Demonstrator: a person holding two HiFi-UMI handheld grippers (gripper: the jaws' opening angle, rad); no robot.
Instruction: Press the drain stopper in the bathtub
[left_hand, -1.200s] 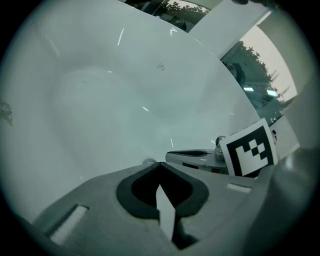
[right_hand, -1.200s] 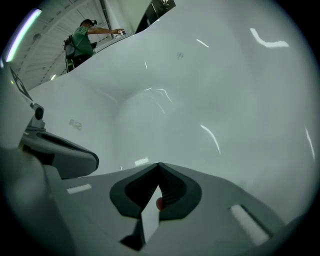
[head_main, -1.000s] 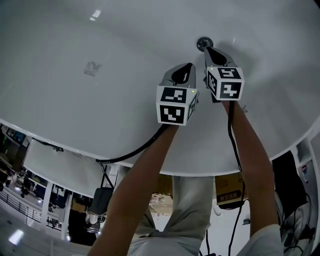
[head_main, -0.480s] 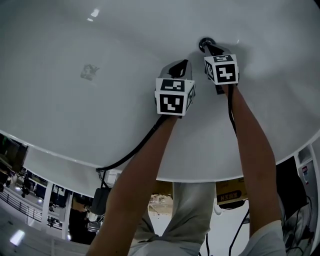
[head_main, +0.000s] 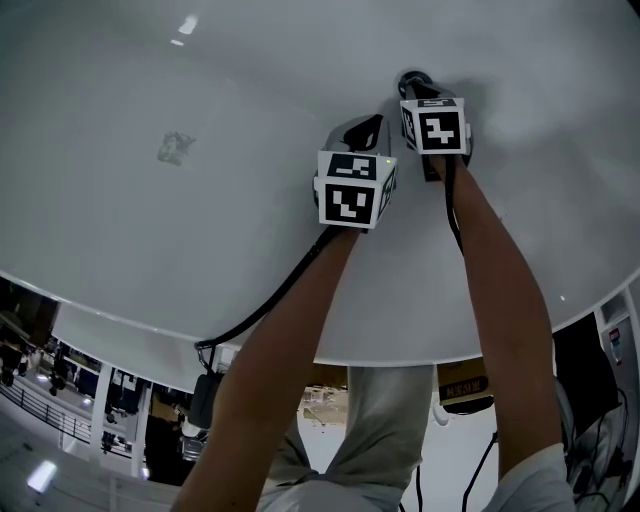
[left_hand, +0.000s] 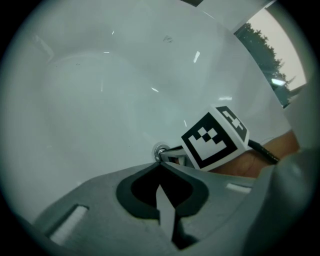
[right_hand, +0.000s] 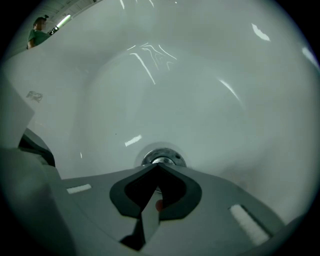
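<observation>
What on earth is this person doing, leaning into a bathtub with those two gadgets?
A person is leaning over a white bathtub with a two-jaw gripper in each hand. The right gripper, jaws together, has its tips down at the chrome drain stopper, seemingly to press it; actual contact is hard to confirm. The left gripper, also shut and empty, hangs just beside it above the tub floor.
</observation>
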